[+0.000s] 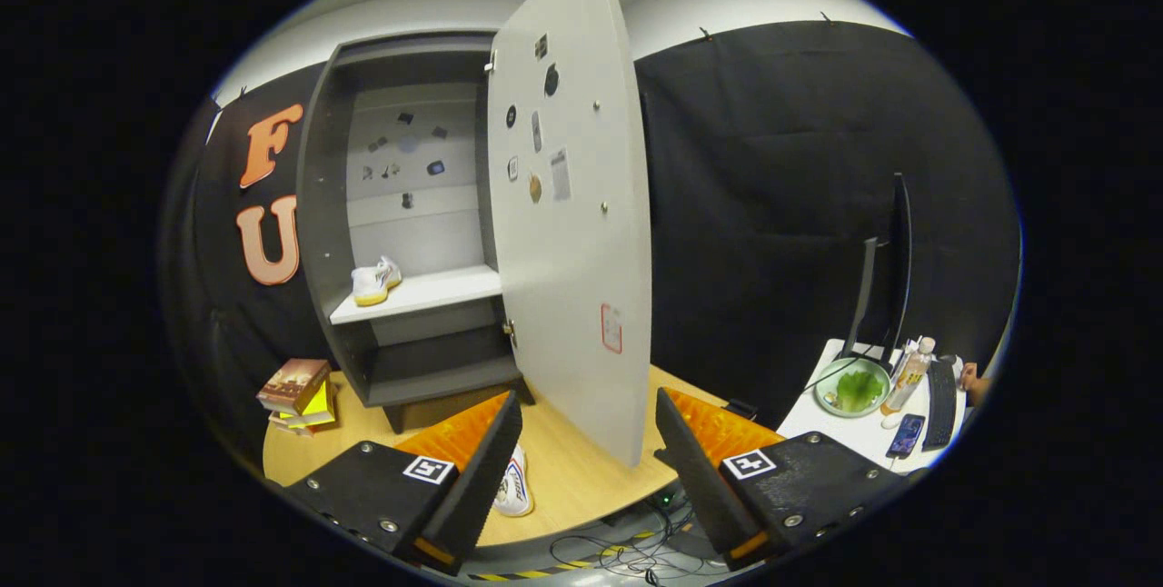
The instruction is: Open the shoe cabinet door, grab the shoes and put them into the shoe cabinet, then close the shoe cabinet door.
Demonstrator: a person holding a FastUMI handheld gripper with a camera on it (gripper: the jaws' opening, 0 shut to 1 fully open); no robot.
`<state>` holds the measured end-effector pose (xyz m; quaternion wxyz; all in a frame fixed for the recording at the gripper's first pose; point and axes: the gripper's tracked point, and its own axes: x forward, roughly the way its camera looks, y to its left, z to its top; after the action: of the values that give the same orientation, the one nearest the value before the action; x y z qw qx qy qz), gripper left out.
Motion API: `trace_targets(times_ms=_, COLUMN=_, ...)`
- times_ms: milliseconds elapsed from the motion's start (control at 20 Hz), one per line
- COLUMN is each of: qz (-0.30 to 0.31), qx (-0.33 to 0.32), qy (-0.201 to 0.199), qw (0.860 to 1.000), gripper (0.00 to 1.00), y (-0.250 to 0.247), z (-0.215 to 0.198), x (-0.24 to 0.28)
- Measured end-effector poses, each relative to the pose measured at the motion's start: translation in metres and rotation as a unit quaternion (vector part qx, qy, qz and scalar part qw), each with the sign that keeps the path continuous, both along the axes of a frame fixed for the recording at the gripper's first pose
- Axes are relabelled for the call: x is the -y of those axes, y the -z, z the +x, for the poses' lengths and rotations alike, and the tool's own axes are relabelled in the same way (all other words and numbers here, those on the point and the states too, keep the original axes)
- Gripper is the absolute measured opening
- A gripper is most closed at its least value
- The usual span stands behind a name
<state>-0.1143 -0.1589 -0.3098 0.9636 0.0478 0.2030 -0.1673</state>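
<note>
A: Where is the shoe cabinet [409, 233]?
B: At the table's [581, 469] back edge, its door [572, 205] swung open toward the claw [589, 442], whose fingers stand apart on nothing.
A: And the shoes?
B: One shoe [375, 282] on the shelf [427, 293] inside; another shoe [514, 485] at the table's front edge, beside one finger. Books [297, 394] lie at the left edge.

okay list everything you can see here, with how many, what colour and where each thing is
shoe cabinet: one, dark grey, on the wooden table, open
cabinet door: one, light grey, swung open, edge above the gap between the fingers
shoe on shelf: one, white with yellowish sole, on the cabinet's white shelf
shoe on table: one, white, beside one finger, partly hidden
books: small stack, beside the cabinet
wooden table: one, light wood
side table: one, white, carrying monitor, green bowl, bottle, phone, keyboard
gripper: one, fingers apart, holding nothing
</note>
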Motion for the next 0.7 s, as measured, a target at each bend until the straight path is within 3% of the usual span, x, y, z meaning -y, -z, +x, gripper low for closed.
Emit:
trace_targets(times_ms=400, qz=0.057, qx=-0.104, qy=-0.061, qw=0.991, gripper=0.94, y=0.146, z=0.031, x=-0.101)
trace_targets(times_ms=700, qz=0.000, qx=-0.196, qy=-0.145, qw=0.970, gripper=0.94, y=0.226, z=0.062, x=-0.141)
